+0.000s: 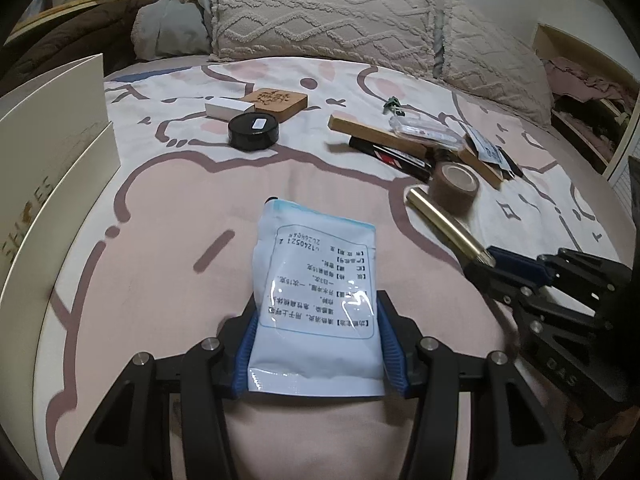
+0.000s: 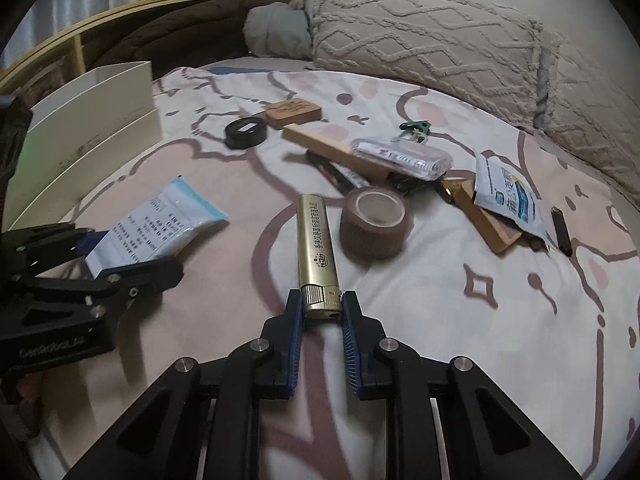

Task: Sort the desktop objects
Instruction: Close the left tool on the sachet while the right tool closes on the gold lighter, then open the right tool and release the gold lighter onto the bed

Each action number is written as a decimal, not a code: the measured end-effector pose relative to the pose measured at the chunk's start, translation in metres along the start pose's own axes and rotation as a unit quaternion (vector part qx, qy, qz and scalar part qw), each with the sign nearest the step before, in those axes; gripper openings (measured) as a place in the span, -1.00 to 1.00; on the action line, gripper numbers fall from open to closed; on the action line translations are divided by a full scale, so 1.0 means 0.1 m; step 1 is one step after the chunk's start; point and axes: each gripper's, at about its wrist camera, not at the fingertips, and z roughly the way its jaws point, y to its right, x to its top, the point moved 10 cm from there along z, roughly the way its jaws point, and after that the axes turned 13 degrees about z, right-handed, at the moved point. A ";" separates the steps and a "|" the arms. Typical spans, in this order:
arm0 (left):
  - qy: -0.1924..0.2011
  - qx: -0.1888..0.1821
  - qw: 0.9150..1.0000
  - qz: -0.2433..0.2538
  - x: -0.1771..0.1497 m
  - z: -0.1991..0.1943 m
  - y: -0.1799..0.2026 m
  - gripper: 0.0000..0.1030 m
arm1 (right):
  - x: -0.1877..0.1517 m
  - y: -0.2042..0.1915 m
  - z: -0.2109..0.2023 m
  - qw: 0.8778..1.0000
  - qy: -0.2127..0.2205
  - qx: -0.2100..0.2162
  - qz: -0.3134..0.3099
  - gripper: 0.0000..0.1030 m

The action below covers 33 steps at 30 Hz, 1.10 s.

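A white and blue sachet (image 1: pixel 316 280) with printed text stands between the blue pads of my left gripper (image 1: pixel 318 304), which is shut on its lower half just above the pink bedspread. The right wrist view shows the same sachet (image 2: pixel 156 228) at the left, in the left gripper (image 2: pixel 132 264). A gold lighter (image 2: pixel 314 236) points away from me, its metal cap end pinched by my right gripper (image 2: pixel 322 296), which is shut on it. The lighter (image 1: pixel 444 224) and the right gripper (image 1: pixel 492 260) also show at the right of the left wrist view.
A brown tape roll (image 2: pixel 376 224) sits just right of the lighter. Behind it lies a pile: wooden slat (image 2: pixel 332 148), pens, clear case, second sachet (image 2: pixel 512 196). Further back are a black round tin (image 2: pixel 245 132) and a wooden coaster (image 2: pixel 294 112). An open cream box (image 2: pixel 92 128) stands left; pillows (image 2: pixel 420 28) behind.
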 end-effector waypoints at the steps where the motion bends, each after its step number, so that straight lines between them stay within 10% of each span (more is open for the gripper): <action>1: 0.000 -0.001 1.000 0.001 -0.02 -0.02 0.01 0.02 | -0.03 -0.01 -0.02 1.000 -0.001 0.002 -0.001 -0.60; 25: 0.004 0.006 0.999 0.039 -0.22 -0.19 0.28 0.18 | -0.62 0.13 -0.55 0.998 -0.035 0.025 0.034 -0.58; 27: 0.003 0.010 0.999 0.041 -0.22 -0.18 0.28 0.28 | -0.62 0.11 -0.56 0.999 -0.028 0.008 0.019 -0.47; 31: 0.003 0.013 0.999 0.039 -0.22 -0.18 0.26 0.30 | -0.62 0.10 -0.57 1.000 -0.017 -0.023 -0.003 0.56; 33: 0.003 0.016 0.999 0.040 -0.22 -0.18 0.26 0.31 | -0.62 0.14 -0.57 0.999 -0.012 -0.039 -0.004 0.58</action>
